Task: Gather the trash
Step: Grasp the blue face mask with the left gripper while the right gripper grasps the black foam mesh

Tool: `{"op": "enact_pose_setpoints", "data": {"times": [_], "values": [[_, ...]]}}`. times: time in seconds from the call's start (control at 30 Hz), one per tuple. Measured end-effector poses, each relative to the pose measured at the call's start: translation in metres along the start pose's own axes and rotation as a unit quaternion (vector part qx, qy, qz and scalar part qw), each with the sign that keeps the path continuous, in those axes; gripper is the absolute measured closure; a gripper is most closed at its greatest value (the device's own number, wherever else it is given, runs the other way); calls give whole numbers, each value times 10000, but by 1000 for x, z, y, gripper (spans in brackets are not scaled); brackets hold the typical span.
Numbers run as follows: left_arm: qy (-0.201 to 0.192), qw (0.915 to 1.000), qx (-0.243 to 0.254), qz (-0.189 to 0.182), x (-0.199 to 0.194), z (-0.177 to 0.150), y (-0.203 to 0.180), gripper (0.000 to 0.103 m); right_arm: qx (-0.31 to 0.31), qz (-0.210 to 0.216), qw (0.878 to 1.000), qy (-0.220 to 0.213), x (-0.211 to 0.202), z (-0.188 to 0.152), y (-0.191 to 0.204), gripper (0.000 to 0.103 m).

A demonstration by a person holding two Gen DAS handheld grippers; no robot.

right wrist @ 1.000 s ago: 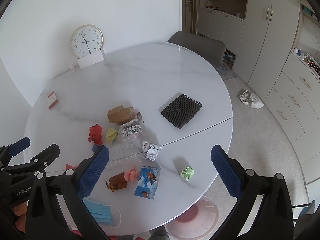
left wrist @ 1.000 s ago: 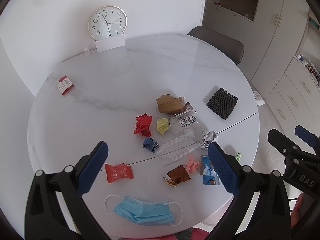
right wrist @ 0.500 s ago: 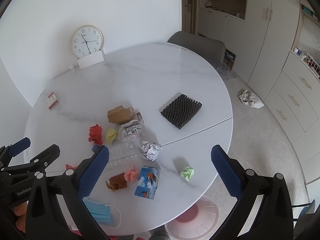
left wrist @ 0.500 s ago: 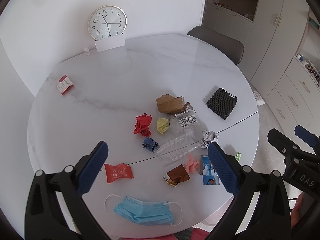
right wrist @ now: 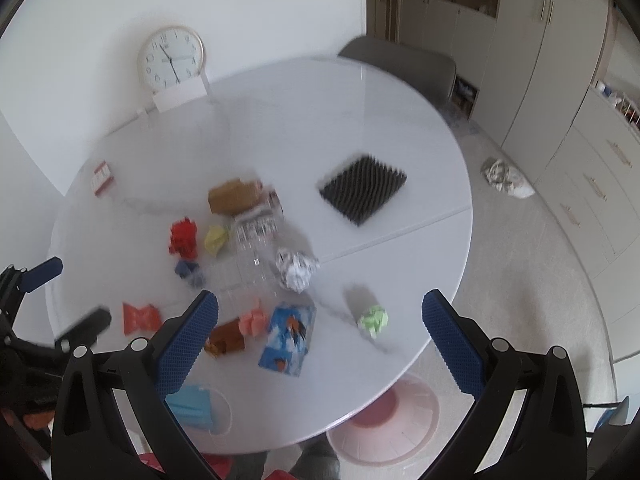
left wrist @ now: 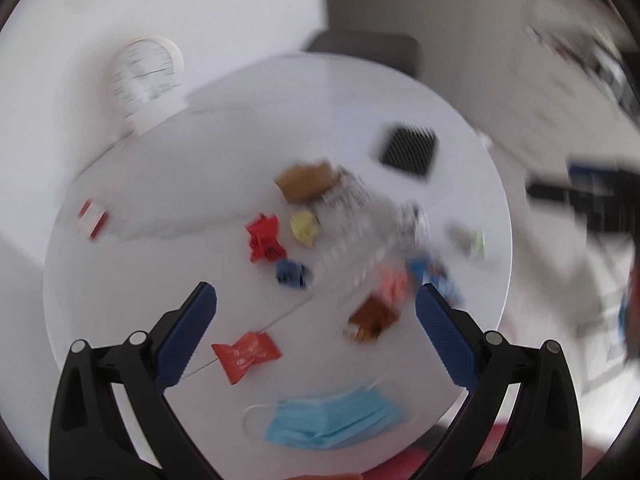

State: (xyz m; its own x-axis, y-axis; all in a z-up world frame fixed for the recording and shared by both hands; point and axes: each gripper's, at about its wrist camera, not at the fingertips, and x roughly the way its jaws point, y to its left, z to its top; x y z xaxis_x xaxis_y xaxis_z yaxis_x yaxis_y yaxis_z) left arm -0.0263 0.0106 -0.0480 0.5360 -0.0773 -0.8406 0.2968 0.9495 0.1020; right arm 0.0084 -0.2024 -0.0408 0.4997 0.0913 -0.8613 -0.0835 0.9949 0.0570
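Since the earlier frame the left gripper (left wrist: 316,306) has been swung, and its view is now blurred. Its jaws are spread wide and nothing is held. Nearest lies the blue mask (left wrist: 332,420), then the red wrapper (left wrist: 246,354) between the fingers. The right gripper (right wrist: 320,316) is also held open and empty above the table (right wrist: 320,120).

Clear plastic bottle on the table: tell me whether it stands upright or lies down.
Lying down. The bottle rests on its side on the table, its length stretched across the top between the yellow paper wad and the foil ball.
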Motion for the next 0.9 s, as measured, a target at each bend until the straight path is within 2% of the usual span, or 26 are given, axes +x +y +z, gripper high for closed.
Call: {"op": "enact_pose_setpoints", "data": {"times": [0.07,0.13,0.23,0.3,0.4,0.47,0.57,0.63,0.67,0.73,0.77,0.83,0.9], "values": [[147,9979,618,-159,12,-22,-9,8,29,-17,9999,166,9,-6,-6,2],[506,9923,1103,-238,28,-48,-18,8,74,-24,9994,334,18,-14,-12,2],[896,9886,1195,-202,45,-73,-19,8,150,-32,9984,543,31,-25,-21,2],[1197,9896,764,-232,58,-91,-11,8,200,-26,9976,664,39,-33,-26,2],[1332,9909,-82,-195,67,-112,2,8,264,23,9963,820,51,-47,-33,2],[1400,9880,-638,-126,74,-123,8,8,310,60,9953,914,59,-54,-37,2],[1489,9820,-1160,-28,90,-137,6,12,339,151,9943,1004,67,-60,-41,2],[1577,9778,-1376,6,97,-145,5,27,351,201,9943,991,68,-62,-43,2],[1618,9753,-1504,18,103,-148,4,30,361,223,9944,973,69,-63,-43,2],[1625,9717,-1715,37,108,-152,3,47,376,277,9945,939,69,-62,-44,2],[1619,9697,-1831,24,111,-154,3,52,392,305,9946,917,69,-61,-45,2],[1616,9676,-1937,101,114,-157,4,71,428,373,9948,848,70,-58,-47,2],[1583,9661,-2032,192,114,-156,6,83,475,429,9950,762,72,-52,-49,2]]}}
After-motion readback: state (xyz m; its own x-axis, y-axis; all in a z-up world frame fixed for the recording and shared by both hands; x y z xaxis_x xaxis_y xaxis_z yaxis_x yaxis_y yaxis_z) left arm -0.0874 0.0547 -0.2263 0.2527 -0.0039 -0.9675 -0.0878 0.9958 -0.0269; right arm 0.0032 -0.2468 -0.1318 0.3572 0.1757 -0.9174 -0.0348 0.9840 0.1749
